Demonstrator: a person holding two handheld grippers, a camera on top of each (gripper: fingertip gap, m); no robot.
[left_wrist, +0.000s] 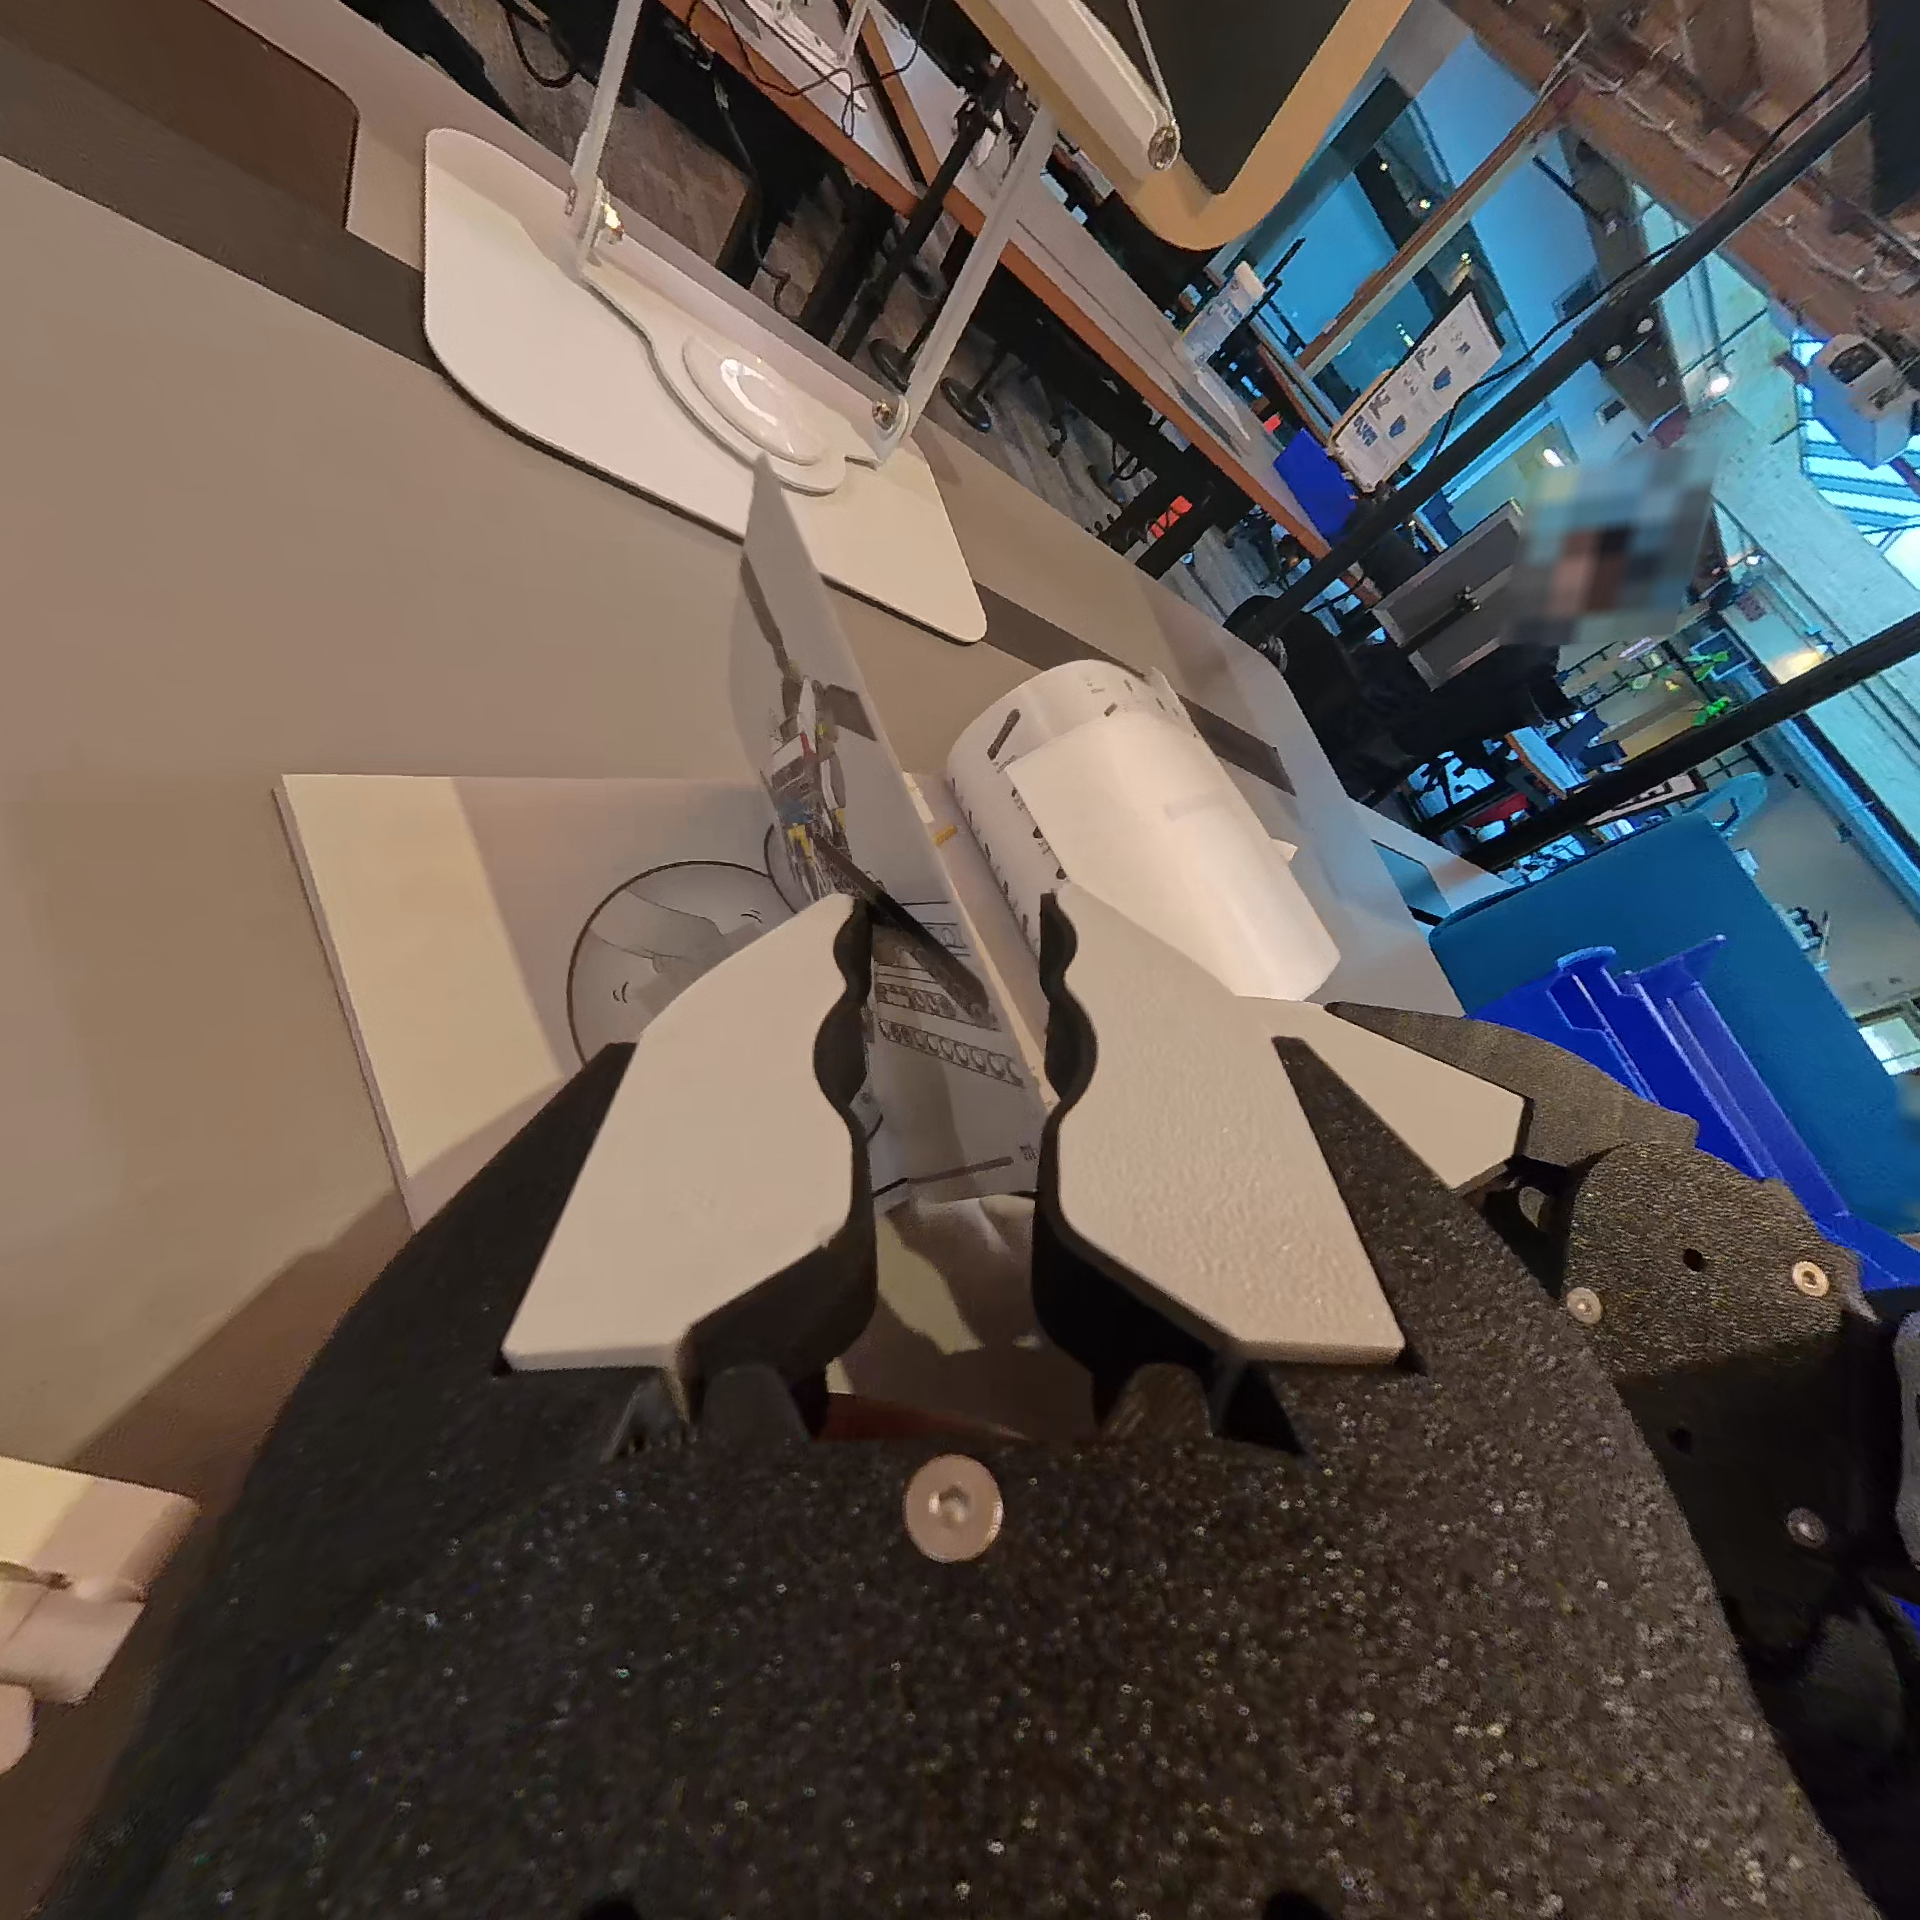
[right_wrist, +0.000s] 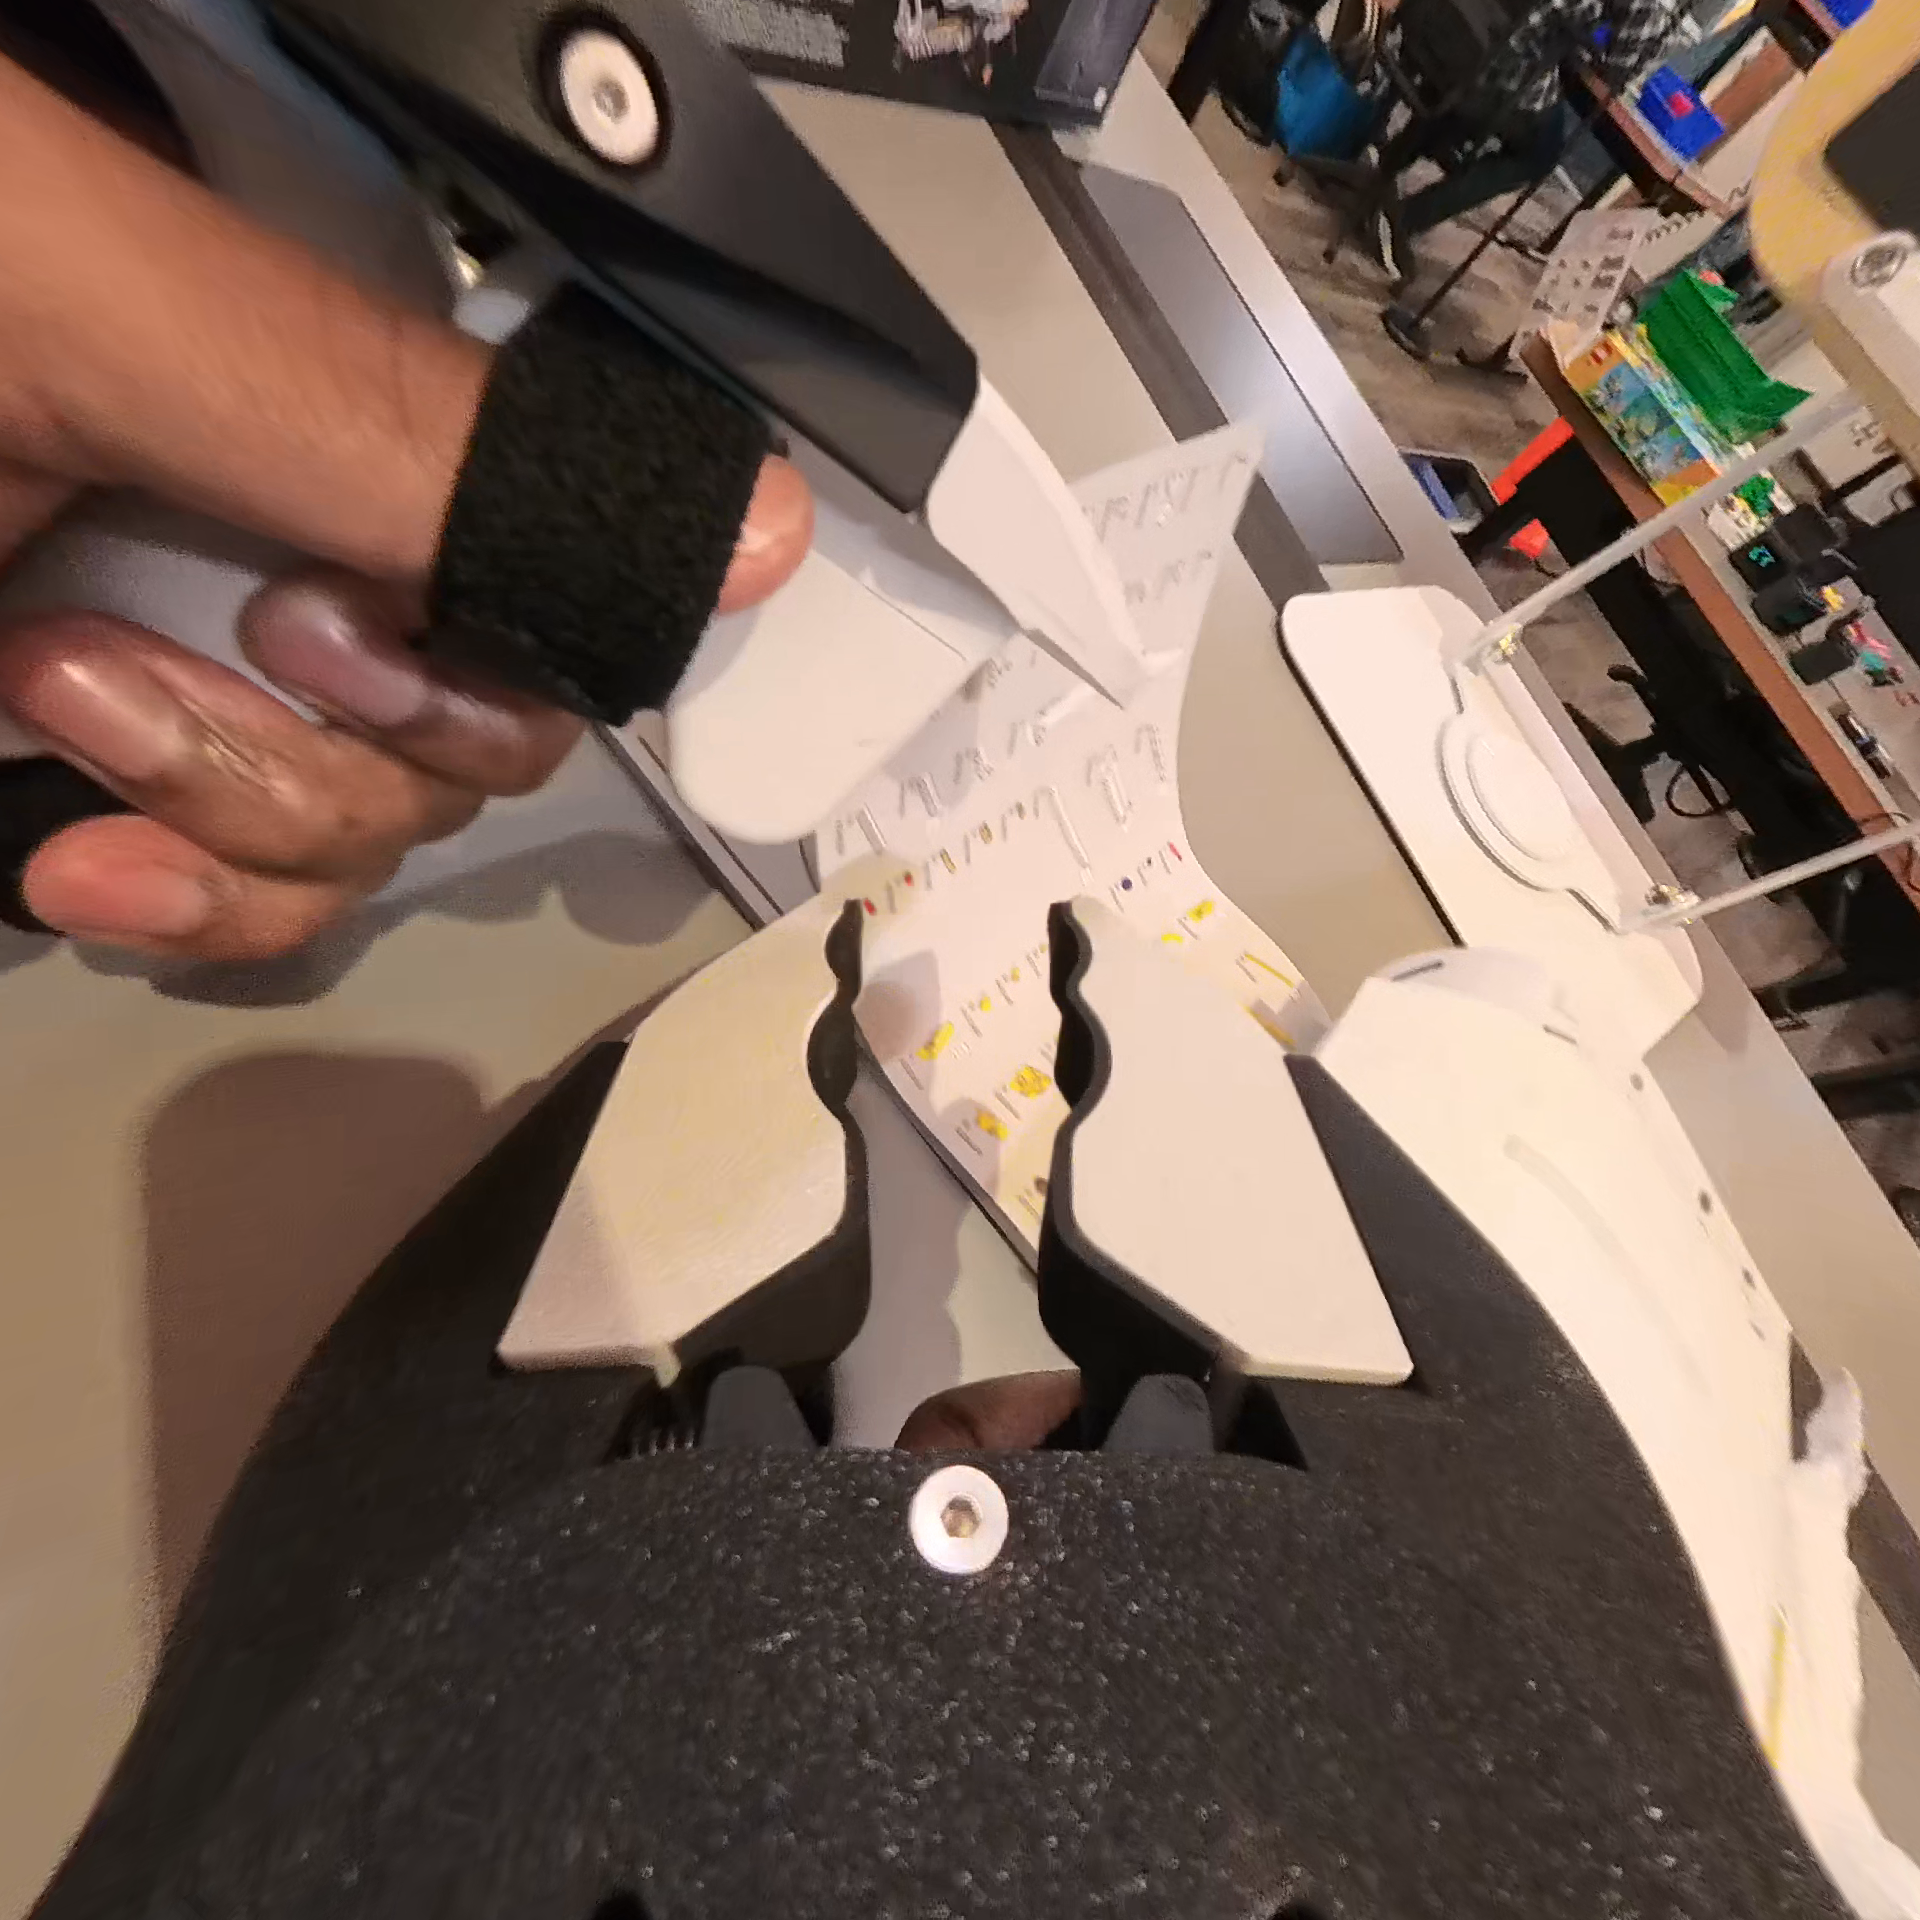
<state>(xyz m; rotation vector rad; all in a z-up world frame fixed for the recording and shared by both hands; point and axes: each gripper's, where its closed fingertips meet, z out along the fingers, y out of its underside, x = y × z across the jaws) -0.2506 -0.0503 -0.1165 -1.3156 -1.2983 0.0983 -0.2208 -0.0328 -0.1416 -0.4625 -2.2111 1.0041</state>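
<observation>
An open booklet lies on the grey table. One printed page stands upright between the fingers of my left gripper. The page leans by the left fingertip, and the jaws stand clearly apart around it. In the right wrist view a hand holds the left gripper, whose white fingers straddle the raised page. My right gripper is open. It hovers over a page of small coloured part pictures, with a gap on both sides.
Curled white pages bulge to the right of the spine and also show in the right wrist view. A white flat stand base with clear struts sits farther back. A blue bin stands off the table's right edge. About 5 cm separates my left fingertips from my right.
</observation>
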